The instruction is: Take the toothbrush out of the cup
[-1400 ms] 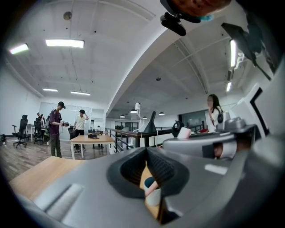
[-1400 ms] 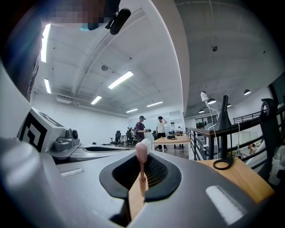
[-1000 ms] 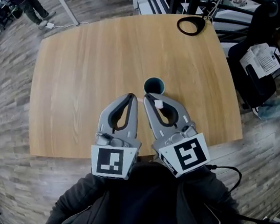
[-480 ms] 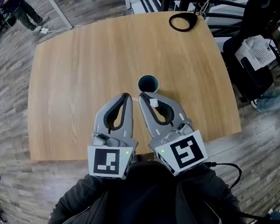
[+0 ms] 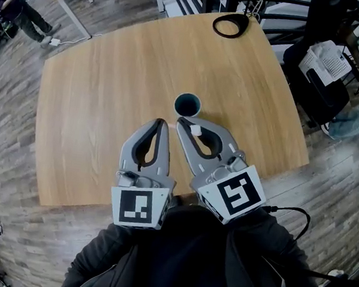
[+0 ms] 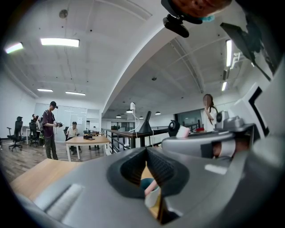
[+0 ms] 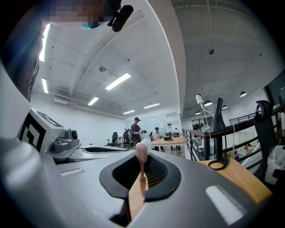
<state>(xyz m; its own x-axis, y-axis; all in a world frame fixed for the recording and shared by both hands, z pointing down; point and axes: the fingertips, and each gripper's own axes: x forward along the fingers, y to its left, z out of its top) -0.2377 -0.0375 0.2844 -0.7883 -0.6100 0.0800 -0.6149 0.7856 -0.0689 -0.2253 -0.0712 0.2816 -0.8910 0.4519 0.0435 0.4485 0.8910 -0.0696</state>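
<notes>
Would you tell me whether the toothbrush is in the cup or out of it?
Out. The toothbrush stands upright, clamped in the right gripper's shut jaws; the cup sits apart on the table.

The table [image 5: 106, 96] was pale matt wood. The left gripper [image 5: 161, 124] and right gripper [image 5: 184, 123] had smooth grey plastic shells; the toothbrush [image 7: 141, 156] looked pink plastic.

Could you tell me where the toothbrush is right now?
The toothbrush stands head-up, clamped in the right gripper; in the head view it sits just nearer the person than the cup.
</notes>
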